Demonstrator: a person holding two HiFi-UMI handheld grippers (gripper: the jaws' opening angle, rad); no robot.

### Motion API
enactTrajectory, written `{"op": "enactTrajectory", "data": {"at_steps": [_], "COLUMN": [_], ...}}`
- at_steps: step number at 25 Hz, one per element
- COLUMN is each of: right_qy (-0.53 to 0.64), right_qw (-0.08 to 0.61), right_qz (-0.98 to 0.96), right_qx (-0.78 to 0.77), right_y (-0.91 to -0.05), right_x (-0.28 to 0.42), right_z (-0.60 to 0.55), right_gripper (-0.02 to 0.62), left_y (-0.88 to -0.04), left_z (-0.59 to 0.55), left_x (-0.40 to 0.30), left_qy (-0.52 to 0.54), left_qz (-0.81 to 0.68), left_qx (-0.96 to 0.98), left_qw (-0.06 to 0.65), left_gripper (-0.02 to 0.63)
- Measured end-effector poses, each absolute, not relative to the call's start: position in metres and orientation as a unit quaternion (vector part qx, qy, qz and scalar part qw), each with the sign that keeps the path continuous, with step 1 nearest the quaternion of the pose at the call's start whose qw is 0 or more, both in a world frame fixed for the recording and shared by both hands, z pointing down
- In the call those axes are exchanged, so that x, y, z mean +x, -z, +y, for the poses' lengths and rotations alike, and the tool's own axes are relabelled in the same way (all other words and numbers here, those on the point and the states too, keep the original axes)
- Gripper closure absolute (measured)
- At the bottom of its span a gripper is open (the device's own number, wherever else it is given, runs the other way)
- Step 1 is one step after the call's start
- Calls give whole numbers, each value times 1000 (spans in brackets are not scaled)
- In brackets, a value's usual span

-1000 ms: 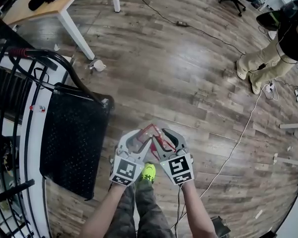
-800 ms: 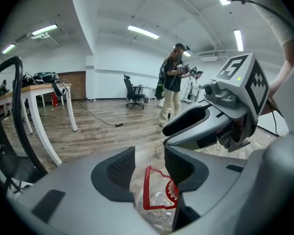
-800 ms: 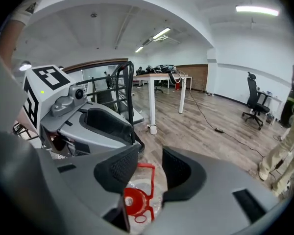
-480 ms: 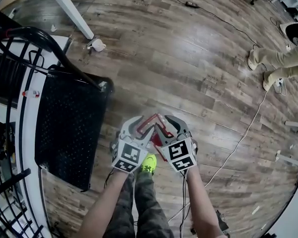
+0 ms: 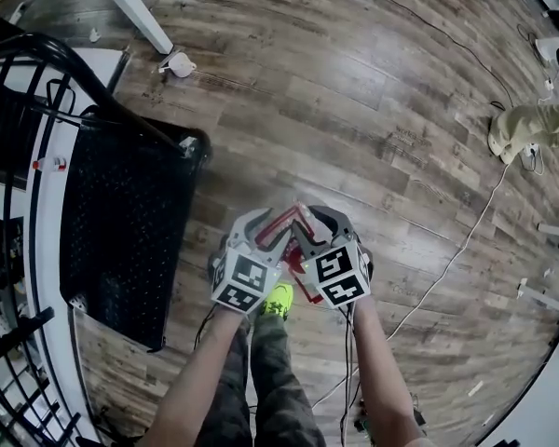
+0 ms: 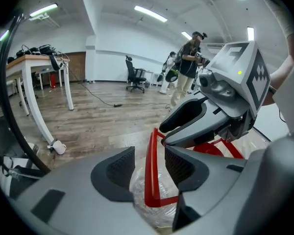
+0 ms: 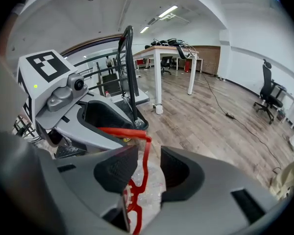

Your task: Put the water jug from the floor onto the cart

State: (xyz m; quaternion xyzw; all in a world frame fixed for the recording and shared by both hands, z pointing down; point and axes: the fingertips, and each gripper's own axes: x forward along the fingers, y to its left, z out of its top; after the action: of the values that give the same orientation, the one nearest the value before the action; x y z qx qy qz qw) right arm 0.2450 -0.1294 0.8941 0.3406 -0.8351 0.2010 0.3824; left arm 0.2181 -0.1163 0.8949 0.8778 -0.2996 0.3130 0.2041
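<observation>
Red plastic forms the handle [image 5: 281,220] of the water jug [image 6: 142,196], and that handle stands between the jaws of both your grippers. Your left gripper [image 5: 264,233] has just been opening its jaws. In the left gripper view they stand wide apart, the upright red bar between the pads [image 6: 118,166]: a gap shows on its left, and the right pad is close but not seen pressing. Your right gripper [image 5: 317,227] has likewise just been opening, and its own view shows the thin red bar between the pads, clear of both. Neither gripper clamps the handle. The two grippers sit close side by side, marker cubes toward you, both pointing downward over the jug. The jug's clear, crinkled body shows below the jaws in both gripper views, while in the head view the grippers cover most of it. It is off the cart [image 5: 121,250], just beside the right edge of the black perforated deck, over the wooden floor [image 5: 382,110]; whether its base rests on the boards is hidden. Your green shoe [image 5: 279,322] shows just beneath the grippers
</observation>
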Motion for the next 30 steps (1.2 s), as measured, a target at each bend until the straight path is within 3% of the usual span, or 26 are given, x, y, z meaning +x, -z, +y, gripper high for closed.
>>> {"op": "enactTrajectory", "data": {"at_steps": [7,13,15,19,30], "right_qy": [-227,-225,-213,-228,-258], "right_qw": [394,388,382,354,287], "right_qz": [-832,-842,-848,-852,-835], "right_qx": [319,298,299,311,392], "right_y": [-917,-921,-918,-911,-863], "right_x": [241,227,224,225,237], "right_z": [-132,-133,-130,-125,-112], "right_gripper": [459,540,556,571,577], "left_y": [-915,-920,-916,-909,-866], "left_z": [-120,-123,-119,-108,-100], "left_x": [215,211,212,222,230], "left_qy": [-325,-327,-312,-305,-308], "left_qz": [-304,-310,-311,-302,-298], "left_qx": [868,864,868,877,888], "left_qw": [221,224,228,216,167], "left_gripper": [439,445,464,569,574]}}
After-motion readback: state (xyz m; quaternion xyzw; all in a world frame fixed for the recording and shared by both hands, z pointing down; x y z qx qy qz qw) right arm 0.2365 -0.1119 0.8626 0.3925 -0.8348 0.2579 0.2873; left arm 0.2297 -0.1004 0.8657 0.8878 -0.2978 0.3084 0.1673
